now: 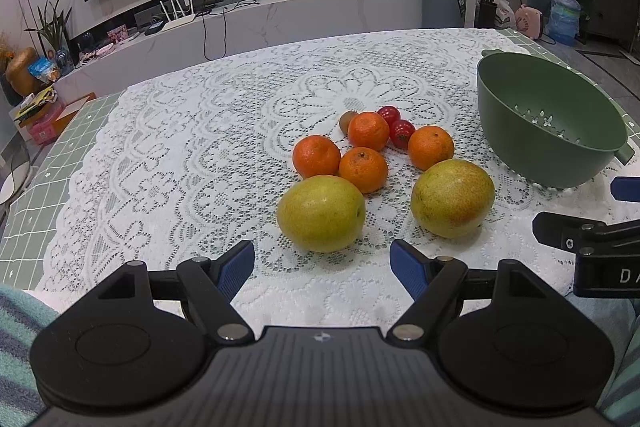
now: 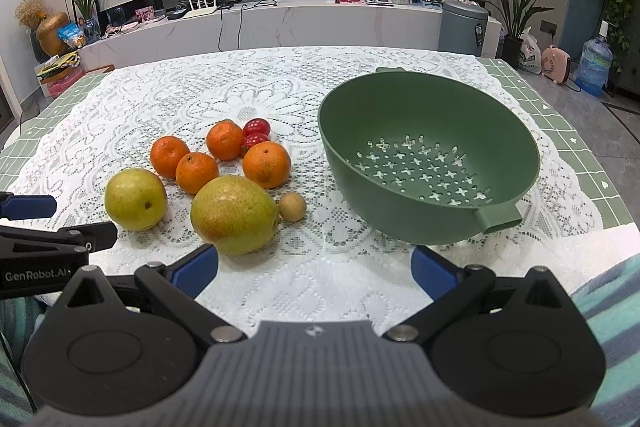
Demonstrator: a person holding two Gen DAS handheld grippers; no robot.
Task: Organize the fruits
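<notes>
A cluster of fruit lies on the lace tablecloth: two yellow-green pears [image 1: 321, 213] [image 1: 452, 198], several oranges [image 1: 363, 169], two red cherry tomatoes [image 1: 401, 133] and a small brown kiwi [image 1: 347, 121]. A green colander bowl [image 1: 548, 143] stands empty to the right of them. My left gripper [image 1: 322, 263] is open and empty just in front of the left pear. My right gripper [image 2: 314, 271] is open and empty, in front of the gap between the right pear [image 2: 234, 213] and the colander [image 2: 428, 131]. A small brown fruit [image 2: 292, 206] lies beside that pear.
The table [image 1: 84, 131] has a green checked cover under the lace. Its right edge runs close behind the colander. A TV counter with clutter, a bin [image 1: 444, 1] and plants stand beyond the far edge. The right gripper's fingers [image 1: 576, 227] show at the left view's right side.
</notes>
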